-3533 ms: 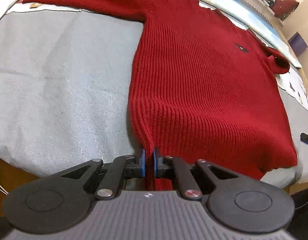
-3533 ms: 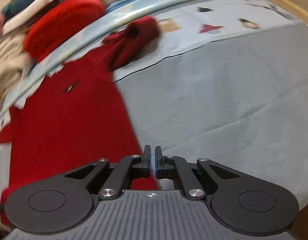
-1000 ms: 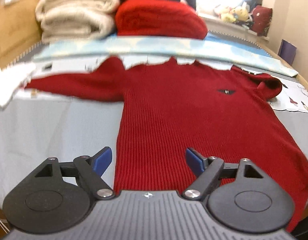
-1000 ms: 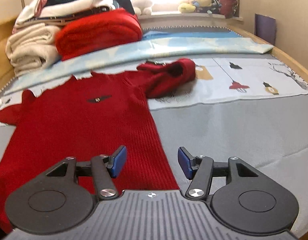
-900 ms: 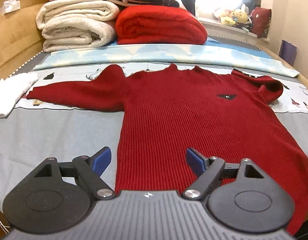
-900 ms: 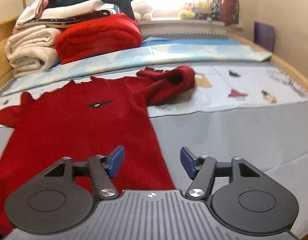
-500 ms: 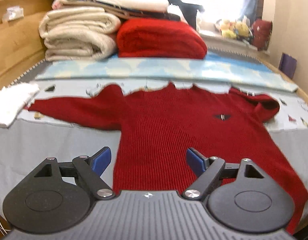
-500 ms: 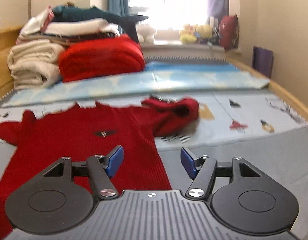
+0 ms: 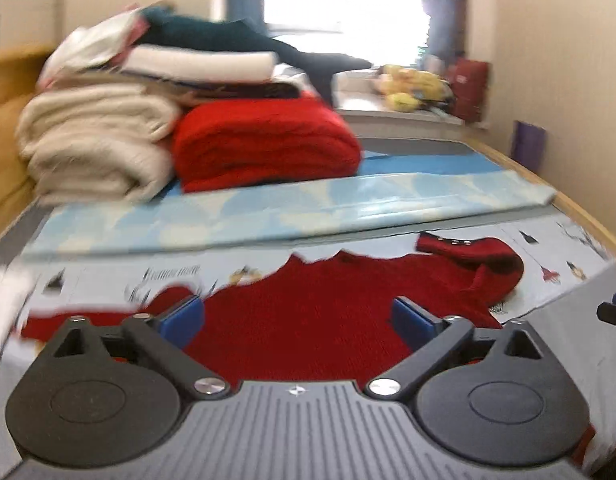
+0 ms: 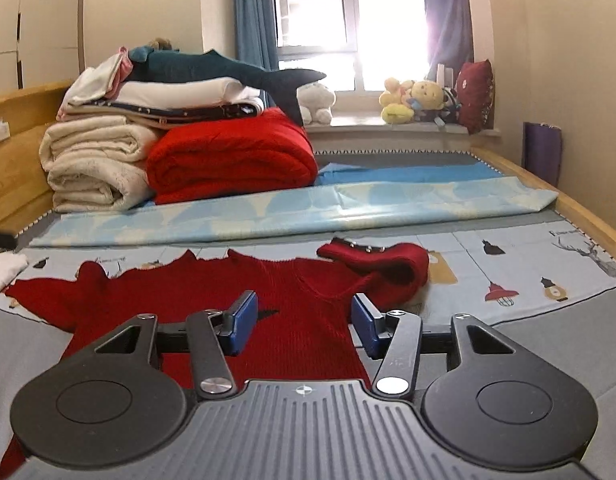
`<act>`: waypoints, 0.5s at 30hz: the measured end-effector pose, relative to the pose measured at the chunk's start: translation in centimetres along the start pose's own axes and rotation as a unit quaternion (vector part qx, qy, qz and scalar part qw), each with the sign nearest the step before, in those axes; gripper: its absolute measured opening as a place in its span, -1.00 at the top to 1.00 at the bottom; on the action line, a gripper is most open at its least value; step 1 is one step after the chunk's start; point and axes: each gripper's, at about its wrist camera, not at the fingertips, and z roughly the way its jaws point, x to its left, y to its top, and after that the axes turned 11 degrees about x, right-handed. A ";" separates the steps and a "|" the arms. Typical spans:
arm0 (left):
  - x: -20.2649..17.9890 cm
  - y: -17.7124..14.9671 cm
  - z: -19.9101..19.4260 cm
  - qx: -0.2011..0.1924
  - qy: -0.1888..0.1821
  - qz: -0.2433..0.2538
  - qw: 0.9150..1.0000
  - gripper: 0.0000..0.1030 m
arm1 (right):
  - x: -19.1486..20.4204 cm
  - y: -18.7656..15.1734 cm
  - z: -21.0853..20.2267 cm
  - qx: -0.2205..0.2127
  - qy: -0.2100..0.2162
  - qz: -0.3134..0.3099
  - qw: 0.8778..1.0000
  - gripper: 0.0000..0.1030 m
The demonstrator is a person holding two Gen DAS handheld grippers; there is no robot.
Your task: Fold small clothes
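Starting at my left: the white cloth (image 10: pixel 3 270) sits at the bed's edge, clear of the work; next to it the red sweater (image 10: pixel 211 296) lies face up and flat on the grey sheet (image 10: pixel 548 344), its left sleeve (image 10: pixel 47 294) stretched straight out, which I read as laid ready for folding inward; my left gripper (image 9: pixel 297 316) hangs above the sweater's body with its jaws opening, very wide now, and nothing between the blue pads (image 9: pixel 183 316) but air; I judge that spread suits a fresh grab at sleeve or hem. Moving across: behind, the cream blankets (image 10: pixel 95 164) and the folded red blanket (image 10: pixel 231 156) are stacked out of the way near the headboard; my right gripper (image 10: pixel 303 320) hovers over the sweater's chest, jaws roughly half apart and easing inward, gripping nothing. Far right, the other sleeve (image 10: pixel 384 266) is bunched and curled back on itself; I'd guess that one needs straightening first.
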 end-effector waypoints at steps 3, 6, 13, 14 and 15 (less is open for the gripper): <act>-0.3 0.2 2.0 -0.025 0.010 0.013 1.000 -0.97 | 0.7 0.3 -0.3 -0.007 -0.015 -0.016 1.000 -0.32; 0.1 -0.5 5.5 0.034 0.010 -0.018 0.999 -0.96 | 1.4 0.6 -0.4 -0.004 -0.023 -0.029 0.999 -0.39; 0.6 1.3 8.1 0.039 0.013 -0.016 0.999 -0.96 | 3.5 4.5 0.8 -0.003 -0.031 -0.073 0.997 -0.39; 1.0 1.4 8.4 0.042 0.014 -0.024 0.999 -0.96 | 4.0 5.6 1.3 -0.004 -0.029 -0.076 0.997 -0.39; 1.5 1.5 8.7 0.043 0.014 -0.033 0.998 -0.96 | 4.4 6.7 1.9 -0.005 -0.026 -0.076 0.997 -0.39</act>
